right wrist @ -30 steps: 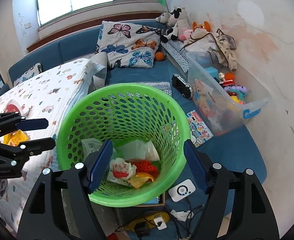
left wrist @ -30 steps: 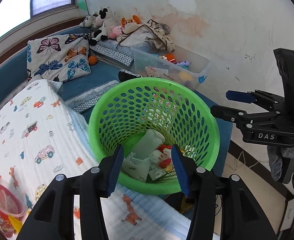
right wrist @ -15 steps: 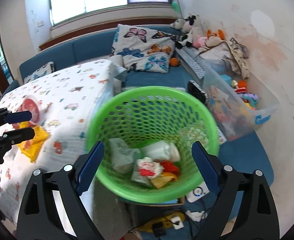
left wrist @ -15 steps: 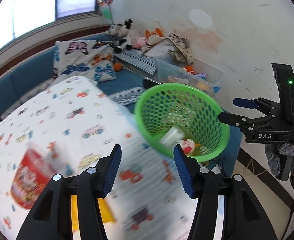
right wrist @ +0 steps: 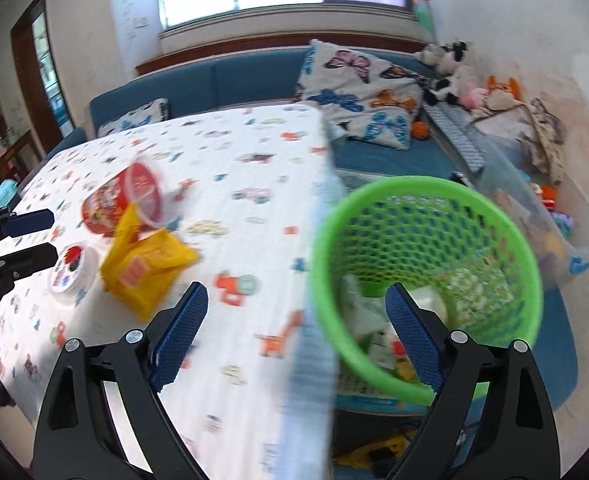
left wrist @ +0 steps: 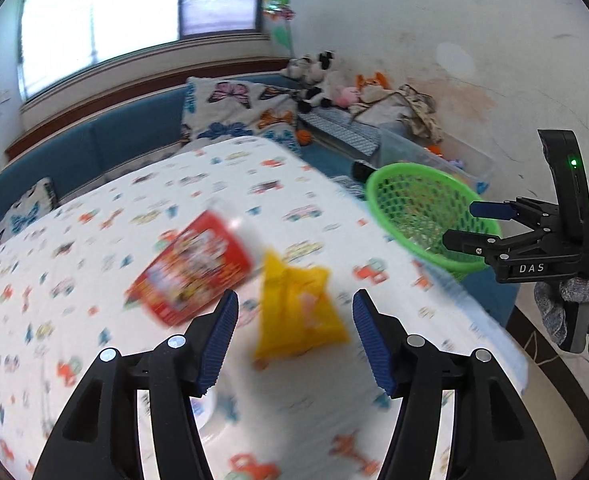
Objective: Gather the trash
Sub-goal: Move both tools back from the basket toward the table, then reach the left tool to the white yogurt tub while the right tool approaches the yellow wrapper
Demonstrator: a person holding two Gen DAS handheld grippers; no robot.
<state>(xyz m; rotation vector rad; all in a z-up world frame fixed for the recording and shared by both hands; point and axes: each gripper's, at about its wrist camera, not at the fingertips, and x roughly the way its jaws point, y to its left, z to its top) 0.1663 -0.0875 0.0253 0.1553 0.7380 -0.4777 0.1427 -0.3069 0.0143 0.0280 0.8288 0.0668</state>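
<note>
Cotton vehicle-print tablecloth (left wrist: 94,288) beneath you, blue sofa (right wrist: 222,84) behind; your left gripper (left wrist: 294,336) and right gripper (right wrist: 296,320), just opening, hold nothing.

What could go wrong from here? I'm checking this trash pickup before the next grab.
1. The yellow wrapper lies against the tipped red cup; the open left gripper, its jaws just opening and empty, might catch or roll the cup.
2. The green basket stands beside the table edge; a hasty toss could miss it.
3. The white lid lies close to the wrapper and could get knocked.
</note>
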